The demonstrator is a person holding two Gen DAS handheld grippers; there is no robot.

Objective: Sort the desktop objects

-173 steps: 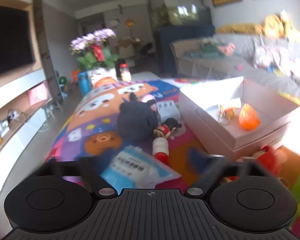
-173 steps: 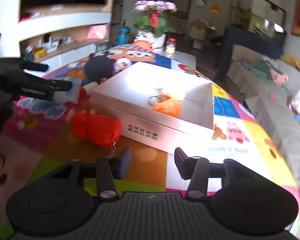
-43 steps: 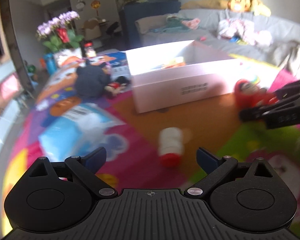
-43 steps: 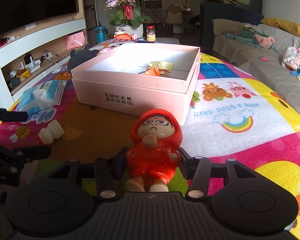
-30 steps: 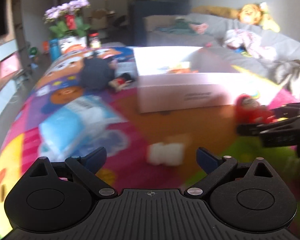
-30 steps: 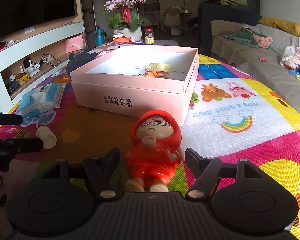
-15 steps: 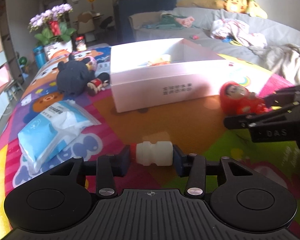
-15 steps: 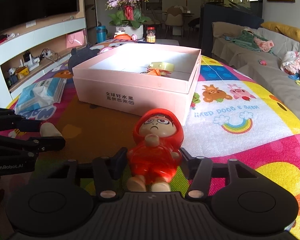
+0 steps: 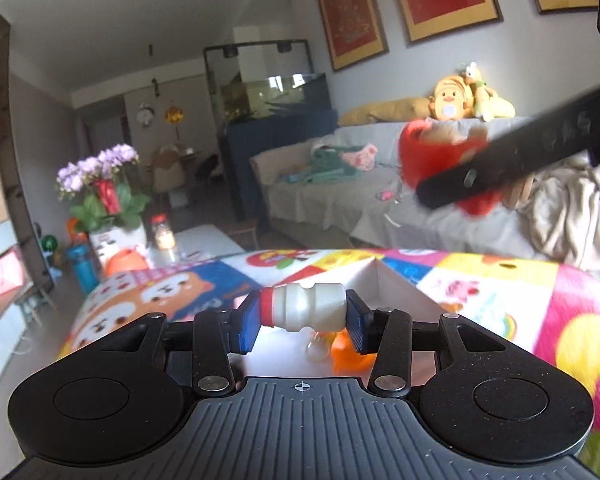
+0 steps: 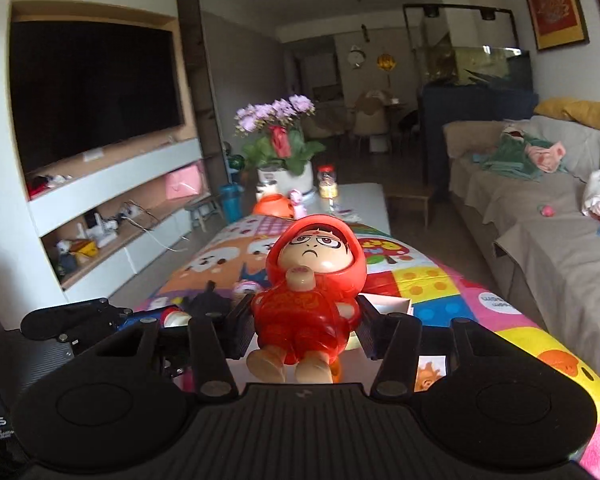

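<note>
My left gripper (image 9: 302, 322) is shut on a small white bottle with a red cap (image 9: 304, 307), held sideways in the air over the pink box (image 9: 396, 286). An orange toy (image 9: 350, 354) and a ring lie in the box below it. My right gripper (image 10: 302, 330) is shut on a red hooded doll (image 10: 310, 292), lifted above the table; the doll (image 9: 440, 148) and a right finger also show at the upper right of the left wrist view. The left gripper's body (image 10: 72, 326) shows at the lower left of the right wrist view.
The table has a colourful cartoon cloth (image 9: 500, 292). A dark plush toy (image 10: 208, 300) lies on it to the left. A flower pot (image 10: 284, 160), a jar and a blue bottle stand at the far end. A sofa (image 10: 540, 216) runs along the right.
Both grippers have risen from the table with their objects. The left one now holds the bottle over the box; the right one has lifted the doll high.
</note>
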